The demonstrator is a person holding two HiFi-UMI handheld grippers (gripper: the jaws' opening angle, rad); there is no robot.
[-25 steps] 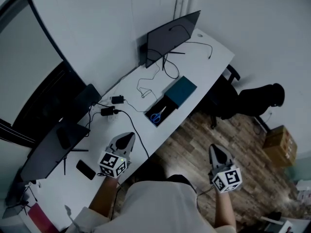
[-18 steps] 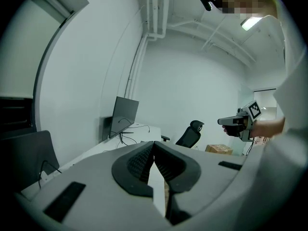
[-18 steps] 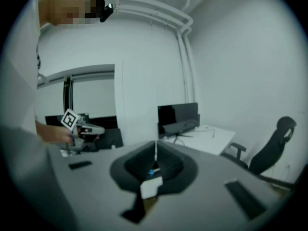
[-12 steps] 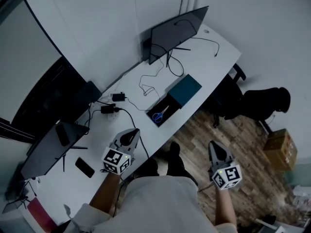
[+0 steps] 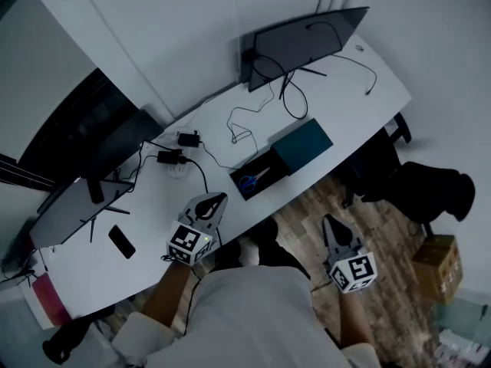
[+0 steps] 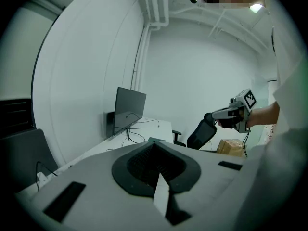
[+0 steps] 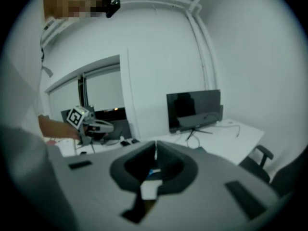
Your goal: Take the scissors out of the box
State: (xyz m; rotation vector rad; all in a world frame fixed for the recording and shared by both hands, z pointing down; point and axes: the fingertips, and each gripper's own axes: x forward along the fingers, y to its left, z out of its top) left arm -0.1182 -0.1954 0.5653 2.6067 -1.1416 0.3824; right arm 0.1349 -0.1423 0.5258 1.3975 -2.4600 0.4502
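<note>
An open black box [image 5: 259, 176] lies on the white desk [image 5: 345, 98] near its front edge, and blue-handled scissors [image 5: 248, 182] rest inside it. Its teal lid [image 5: 304, 145] lies just right of it. My left gripper [image 5: 221, 198] hovers over the desk edge a little left of and nearer than the box, jaws together and empty. My right gripper [image 5: 328, 221] hangs over the wooden floor, off the desk and to the right of the box, its jaws meeting at a point with nothing in them. Each gripper view shows the other gripper: the right gripper [image 6: 208, 115], the left gripper [image 7: 108, 126].
A dark monitor [image 5: 303, 41] stands at the desk's back, with loose cables [image 5: 245, 125] and power adapters [image 5: 178, 159] in front. Another screen [image 5: 73, 213] and a phone [image 5: 120, 241] lie at the left. An office chair [image 5: 433, 190] and a cardboard box [image 5: 437, 255] stand on the floor to the right.
Both grippers have moved forward toward the desk and dropped a little. The left one now reaches over the desk edge, closer to the box. Jaws stay closed.
</note>
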